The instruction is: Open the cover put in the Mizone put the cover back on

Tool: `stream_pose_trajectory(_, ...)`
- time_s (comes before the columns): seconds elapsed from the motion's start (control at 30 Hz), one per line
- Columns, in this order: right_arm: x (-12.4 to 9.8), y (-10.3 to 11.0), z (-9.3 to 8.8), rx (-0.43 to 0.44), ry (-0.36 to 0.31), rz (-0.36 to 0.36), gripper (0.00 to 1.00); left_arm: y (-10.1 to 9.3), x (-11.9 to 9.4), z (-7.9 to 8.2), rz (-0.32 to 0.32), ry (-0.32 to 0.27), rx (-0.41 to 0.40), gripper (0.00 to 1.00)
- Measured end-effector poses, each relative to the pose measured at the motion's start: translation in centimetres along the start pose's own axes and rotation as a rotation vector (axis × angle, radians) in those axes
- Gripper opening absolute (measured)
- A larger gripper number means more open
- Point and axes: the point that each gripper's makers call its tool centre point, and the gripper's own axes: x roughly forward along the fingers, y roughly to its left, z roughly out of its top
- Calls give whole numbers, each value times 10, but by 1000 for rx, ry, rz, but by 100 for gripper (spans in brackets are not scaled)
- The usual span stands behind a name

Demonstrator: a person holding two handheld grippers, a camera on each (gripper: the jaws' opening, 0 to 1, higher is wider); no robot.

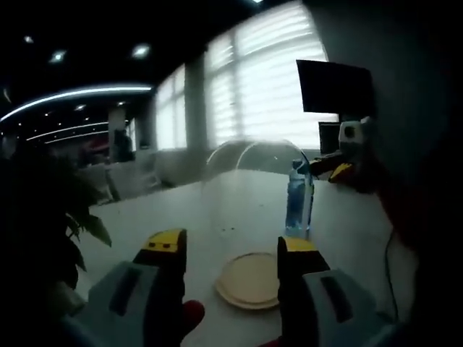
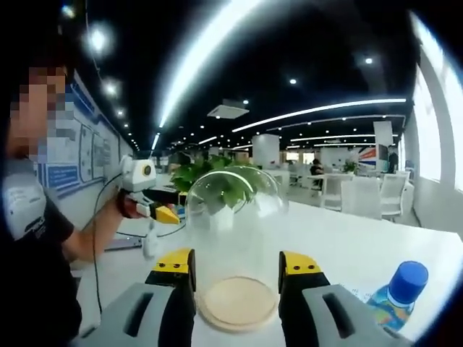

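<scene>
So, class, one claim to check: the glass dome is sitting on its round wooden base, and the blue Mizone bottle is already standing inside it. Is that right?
One detail is wrong. The glass dome does sit on its wooden base, but the Mizone bottle stands outside it, on the white table beside the dome. The right gripper view shows this plainly; the left gripper view agrees.

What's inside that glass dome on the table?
Nothing yet: through the clear glass dome only its round wooden base shows, bare. The blue-capped Mizone bottle stands outside on the white table. Nothing is hidden; the glass is see-through.
</scene>
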Motion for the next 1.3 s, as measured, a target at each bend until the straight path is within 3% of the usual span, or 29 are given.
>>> stream_pose_trajectory(0.53, 2, 2, -3, -33, 10, 1, 44, -7, 4, -2, -25, 0, 1, 47)
stream_pose_trajectory(0.77, 1, 0, -3, -41, 13, -4, 44, 1, 2, -4, -29, -4, -20, 47)
stream_pose_trajectory(1.17, 5, 4, 14, -69, -23, 31, 46, -9, 8, -5, -87, -15, -28, 54)
stream_pose_trajectory(1.3, 9, 2, 21, -70, -49, 33, 48, -2, 10, 3, -77, -32, -24, 53)
